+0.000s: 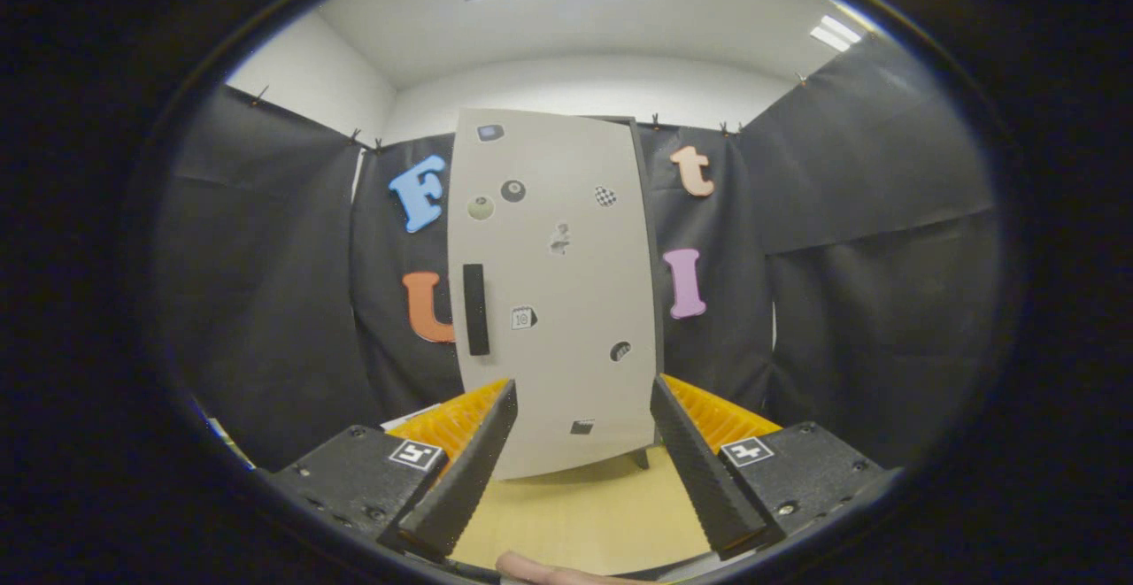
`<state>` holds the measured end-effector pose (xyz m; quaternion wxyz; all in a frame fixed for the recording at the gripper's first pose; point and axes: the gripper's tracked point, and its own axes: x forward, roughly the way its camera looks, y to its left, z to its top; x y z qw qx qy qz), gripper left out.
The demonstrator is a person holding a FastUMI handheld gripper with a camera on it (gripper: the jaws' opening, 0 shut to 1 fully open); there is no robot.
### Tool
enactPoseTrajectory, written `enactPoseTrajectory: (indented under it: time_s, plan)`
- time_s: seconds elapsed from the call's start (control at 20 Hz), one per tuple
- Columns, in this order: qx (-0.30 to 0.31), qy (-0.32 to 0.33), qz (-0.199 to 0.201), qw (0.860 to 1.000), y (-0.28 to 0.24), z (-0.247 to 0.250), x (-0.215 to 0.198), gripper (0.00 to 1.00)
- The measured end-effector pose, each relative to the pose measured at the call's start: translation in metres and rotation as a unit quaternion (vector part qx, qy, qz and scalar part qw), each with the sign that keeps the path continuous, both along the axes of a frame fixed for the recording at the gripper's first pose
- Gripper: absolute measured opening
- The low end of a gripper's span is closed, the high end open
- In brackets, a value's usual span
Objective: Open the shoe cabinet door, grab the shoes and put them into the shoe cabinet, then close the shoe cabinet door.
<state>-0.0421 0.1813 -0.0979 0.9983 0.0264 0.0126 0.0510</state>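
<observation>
Two ribbed black fingers [469, 461] of your tool [584, 395] stand apart, holding nothing. Just beyond them, the shoe cabinet's flat grey door [566, 302] is shut, its black bar handle [476, 309] upright, on the wooden counter [584, 514].

A pale wooden bench [575, 505] carries the shoe cabinet [566, 302], which stands upright on a small dark foot [639, 458] just beyond the open jaws, its grey door closed.

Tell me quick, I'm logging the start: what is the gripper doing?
Gripper: open, holding nothing, fingers spread ahead of the closed pale grey cabinet door with its black bar handle.
</observation>
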Motion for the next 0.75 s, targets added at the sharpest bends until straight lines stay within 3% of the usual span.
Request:
enactPoseTrajectory:
  time_s: [0.1,0.25,0.5,0.75]
  plan:
    - [-0.006,-0.014,-0.009,1.0,-0.008,-0.007,-0.007,0.99]
    - [-0.018,-0.011,0.015,1.0,0.003,-0.027,-0.015,0.99]
    - [-0.021,-0.006,0.022,1.0,-0.008,-0.04,-0.012,0.99]
    - [0.009,0.017,-0.009,1.0,-0.032,-0.056,0.004,0.99]
